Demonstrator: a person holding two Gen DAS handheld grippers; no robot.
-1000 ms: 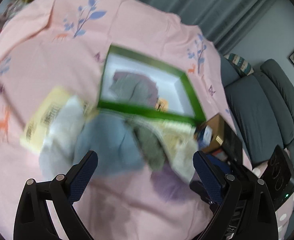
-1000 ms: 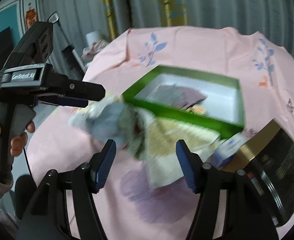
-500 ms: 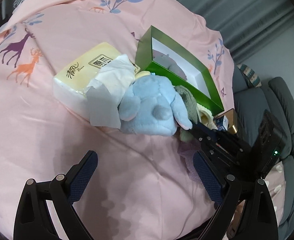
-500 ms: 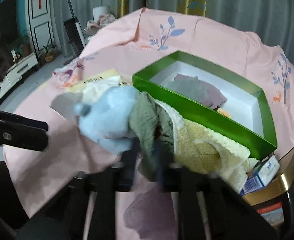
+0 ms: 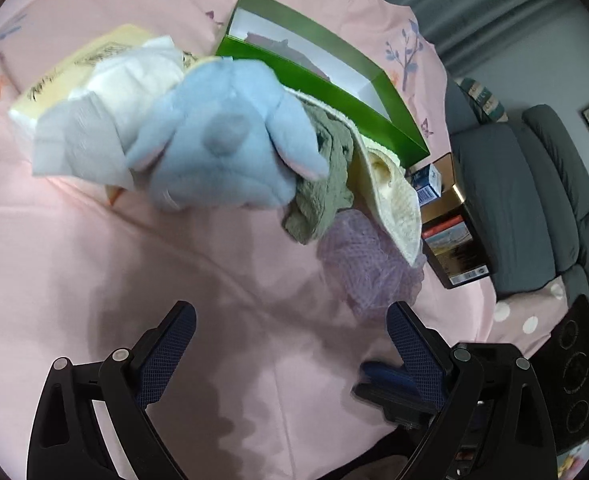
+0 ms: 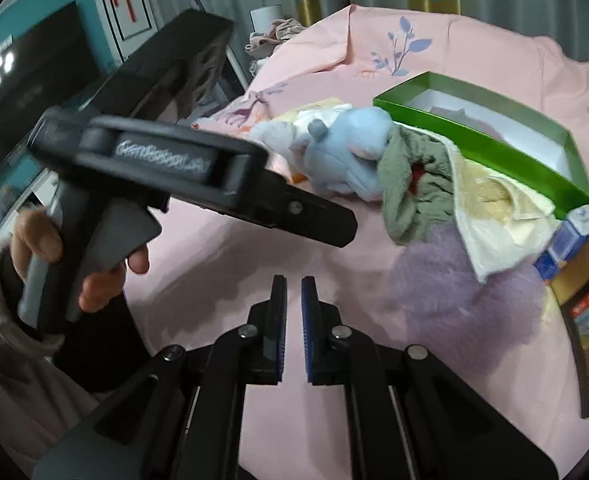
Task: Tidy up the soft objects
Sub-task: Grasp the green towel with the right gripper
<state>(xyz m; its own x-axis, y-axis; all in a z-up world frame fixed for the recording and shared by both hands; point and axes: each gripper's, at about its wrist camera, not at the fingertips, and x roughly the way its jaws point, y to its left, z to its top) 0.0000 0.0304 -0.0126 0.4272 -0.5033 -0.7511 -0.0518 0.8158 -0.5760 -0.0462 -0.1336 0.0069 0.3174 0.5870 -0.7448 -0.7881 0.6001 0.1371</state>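
The left wrist view looks forward and down along the left tool [image 5: 290, 344], low over the pink sheet [image 5: 94, 260], facing the pile of soft things from close by, with a grey sofa [image 5: 510, 208] at its right edge.

The right wrist view looks along the right tool [image 6: 293, 328] from a little farther back and more level, facing the same pile with a door and curtains behind. The left tool [image 6: 214, 184] crosses its left half, very near the lens.

Both views share the blue plush toy [image 5: 222, 140] [image 6: 346, 156], the green box [image 5: 326, 84] [image 6: 482, 136], the cream towel [image 5: 394, 200] [image 6: 494, 216], the purple cloth [image 5: 366, 268] [image 6: 454, 292] and the sheet.
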